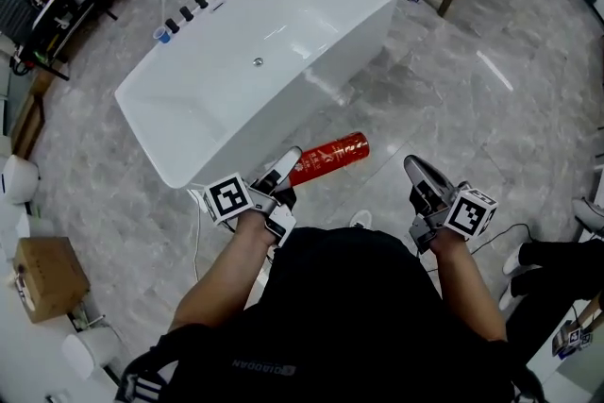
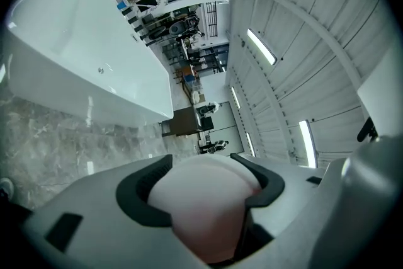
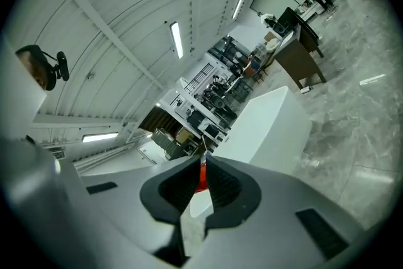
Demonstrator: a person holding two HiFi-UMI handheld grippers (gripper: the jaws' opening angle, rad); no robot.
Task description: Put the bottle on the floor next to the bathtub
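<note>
The carry is in hand: the left claw (image 1: 288, 163) is clamped on one end of the bottle (image 1: 330, 156), which hangs out over the floor (image 1: 453, 109) just off the near corner of the bathtub (image 1: 283, 99). The put-down is not yet done. The bottle lies nearly level, its free end pointing away from the person; how high it is above the floor is hard to judge from the head view. In the left gripper view a pale, rounded end of the bottle fills the space between the jaws. The right claw (image 1: 420, 173) hangs to the side, well apart from the bottle, its jaws drawn together on nothing, with only a sliver of red showing through the slit between them.

The next move likely calls for lowering the left arm, tipping the bottle upright and setting its base on bare floor beside the tub wall before letting go.

The bottle is a slim red cylinder with gold lettering, glossy and probably rigid
</note>
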